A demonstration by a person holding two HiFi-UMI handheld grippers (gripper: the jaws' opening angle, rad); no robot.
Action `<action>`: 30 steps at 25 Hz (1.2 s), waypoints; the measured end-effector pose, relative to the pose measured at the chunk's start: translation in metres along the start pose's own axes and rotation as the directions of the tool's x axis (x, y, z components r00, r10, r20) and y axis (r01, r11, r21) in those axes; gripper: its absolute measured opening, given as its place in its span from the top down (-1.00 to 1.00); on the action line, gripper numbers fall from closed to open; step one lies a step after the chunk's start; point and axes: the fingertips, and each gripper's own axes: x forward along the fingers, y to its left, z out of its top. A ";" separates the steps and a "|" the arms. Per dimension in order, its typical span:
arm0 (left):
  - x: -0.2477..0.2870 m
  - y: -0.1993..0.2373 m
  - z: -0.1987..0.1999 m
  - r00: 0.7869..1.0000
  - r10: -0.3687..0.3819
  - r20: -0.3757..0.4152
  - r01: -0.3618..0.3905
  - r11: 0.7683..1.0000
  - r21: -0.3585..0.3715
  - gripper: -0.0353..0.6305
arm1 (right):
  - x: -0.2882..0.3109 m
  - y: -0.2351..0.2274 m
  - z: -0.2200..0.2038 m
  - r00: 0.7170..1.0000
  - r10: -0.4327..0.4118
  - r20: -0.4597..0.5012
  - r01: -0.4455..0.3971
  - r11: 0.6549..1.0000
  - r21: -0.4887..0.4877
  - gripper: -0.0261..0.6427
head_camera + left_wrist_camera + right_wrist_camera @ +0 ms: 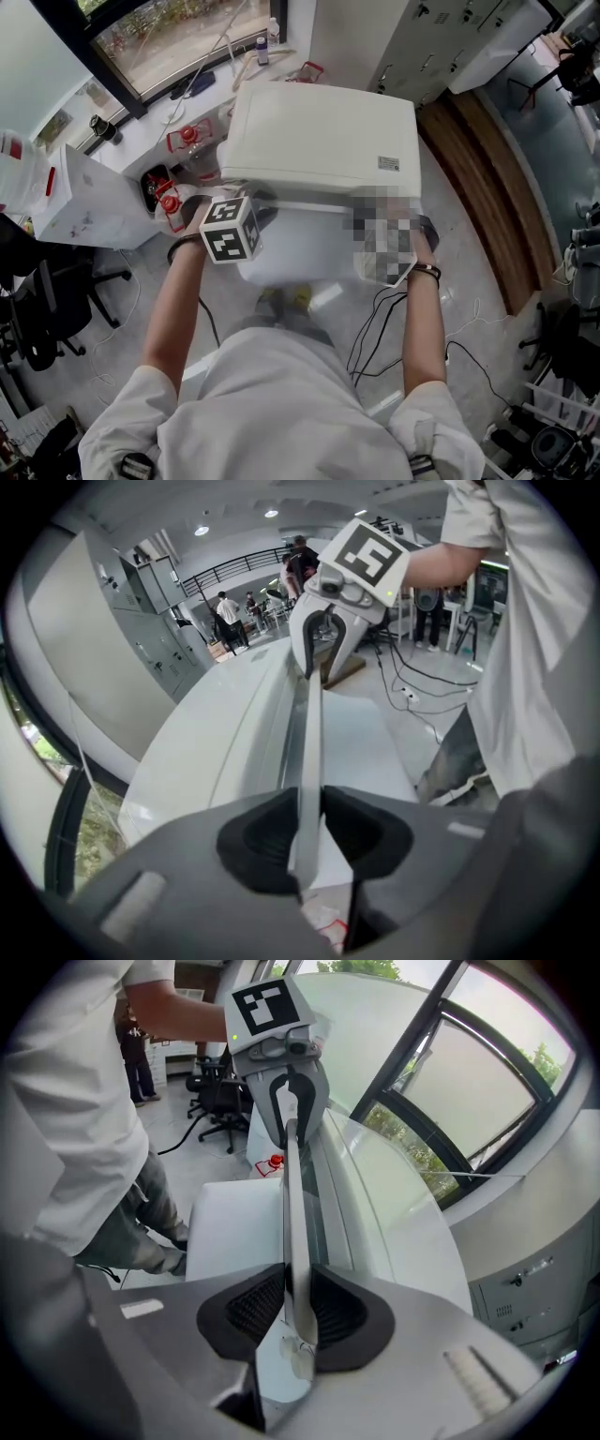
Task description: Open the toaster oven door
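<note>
A white toaster oven (319,141) stands on a low surface below me. Its door (300,248) leans out from the top, and a dark gap (317,1222) shows between door and body. A long pale handle bar (307,733) runs along the door's top edge. My left gripper (307,832) is shut on one end of the bar, its marker cube (230,230) at the oven's front left. My right gripper (300,1312) is shut on the other end. Each gripper view shows the other gripper clamped at the bar's far end.
Red-capped containers (178,141) and a white box (80,197) sit left of the oven by the window. An office chair (42,309) stands at the far left. Cables (375,328) trail on the floor near my feet. A wooden ledge (487,187) runs along the right.
</note>
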 end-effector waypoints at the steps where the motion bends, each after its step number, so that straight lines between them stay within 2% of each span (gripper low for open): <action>1: 0.000 0.000 -0.001 1.000 0.001 -0.002 -0.001 1.000 -0.002 0.64 | 0.000 0.000 0.000 1.000 0.007 -0.005 -0.007 1.000 0.000 0.71; 7: -0.001 -0.003 -0.002 1.000 0.016 -0.002 -0.016 1.000 -0.011 0.63 | -0.001 0.003 0.002 1.000 -0.014 0.019 0.014 1.000 0.024 0.70; 23: 0.001 -0.034 0.001 0.993 0.096 -0.064 -0.099 0.994 -0.050 0.63 | -0.010 0.035 -0.002 0.993 -0.065 0.100 0.066 0.998 -0.007 0.70; 30: 0.003 -0.058 -0.007 0.990 0.126 -0.058 -0.129 0.990 -0.050 0.63 | -0.006 0.060 -0.002 0.992 -0.088 0.092 0.089 0.996 -0.004 0.70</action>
